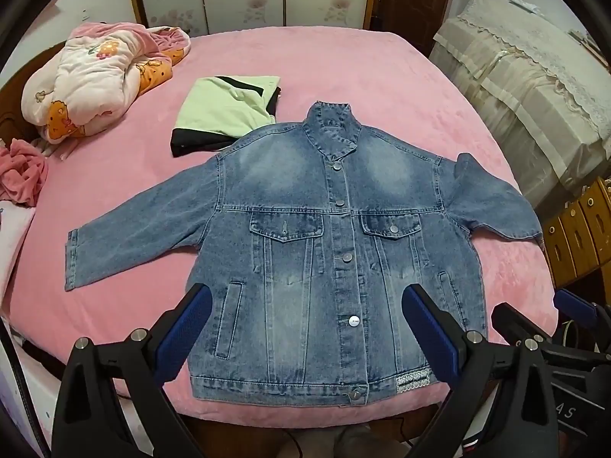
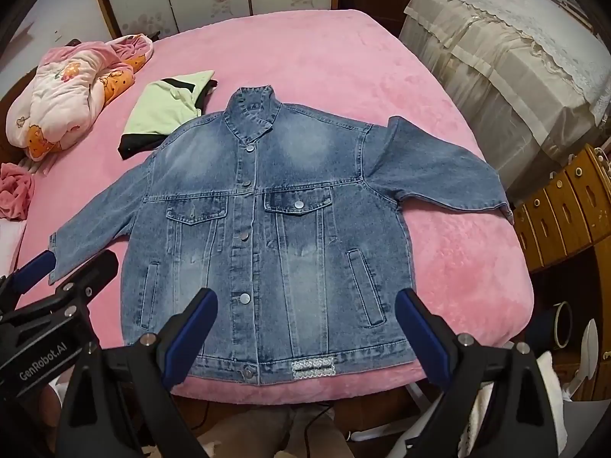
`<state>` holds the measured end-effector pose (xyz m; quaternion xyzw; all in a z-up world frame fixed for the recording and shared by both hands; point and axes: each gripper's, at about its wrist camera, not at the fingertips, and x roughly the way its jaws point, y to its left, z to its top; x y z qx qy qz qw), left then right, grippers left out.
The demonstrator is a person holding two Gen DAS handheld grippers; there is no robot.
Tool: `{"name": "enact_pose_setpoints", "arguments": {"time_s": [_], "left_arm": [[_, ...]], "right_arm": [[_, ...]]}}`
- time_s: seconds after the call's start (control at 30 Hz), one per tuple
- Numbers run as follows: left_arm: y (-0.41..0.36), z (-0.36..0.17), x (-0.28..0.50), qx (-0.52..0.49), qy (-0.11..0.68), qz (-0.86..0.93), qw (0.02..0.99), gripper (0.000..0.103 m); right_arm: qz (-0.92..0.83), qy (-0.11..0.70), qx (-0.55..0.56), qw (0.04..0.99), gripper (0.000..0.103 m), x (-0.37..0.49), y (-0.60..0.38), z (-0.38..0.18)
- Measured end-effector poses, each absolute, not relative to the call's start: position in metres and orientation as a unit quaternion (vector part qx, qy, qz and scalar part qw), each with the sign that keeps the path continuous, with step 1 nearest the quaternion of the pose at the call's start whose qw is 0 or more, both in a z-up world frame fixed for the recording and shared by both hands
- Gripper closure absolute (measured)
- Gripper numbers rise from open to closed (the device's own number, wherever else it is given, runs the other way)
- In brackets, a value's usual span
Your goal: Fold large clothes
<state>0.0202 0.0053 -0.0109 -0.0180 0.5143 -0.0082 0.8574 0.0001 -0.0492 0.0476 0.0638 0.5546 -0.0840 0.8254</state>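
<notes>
A blue denim jacket (image 1: 305,236) lies flat, front up and buttoned, on the pink bed (image 1: 343,76), with both sleeves spread out and the hem toward me. It also shows in the right wrist view (image 2: 267,210). My left gripper (image 1: 307,297) is open and empty, held above the jacket's lower part. My right gripper (image 2: 307,301) is open and empty too, above the hem. The right gripper shows at the right edge of the left wrist view (image 1: 542,313); the left gripper shows at the left of the right wrist view (image 2: 72,263).
A folded light green and black garment (image 1: 229,110) lies just beyond the jacket's left shoulder. A bundled pink quilt (image 1: 99,76) sits at the far left. A cloth-covered piece of furniture (image 1: 527,87) and a wooden drawer cabinet (image 1: 576,229) stand right of the bed.
</notes>
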Motion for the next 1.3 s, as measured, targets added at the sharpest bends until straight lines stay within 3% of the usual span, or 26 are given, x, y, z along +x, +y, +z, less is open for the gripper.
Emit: {"name": "enact_pose_setpoints", "arguments": {"time_s": [1.3], "left_arm": [[0.004, -0.013, 0.033, -0.013, 0.51, -0.018, 0.86, 0.004]], "right_arm": [[-0.089, 0.548, 0.081, 0.828, 0.008, 0.012, -0.053, 0.047]]}}
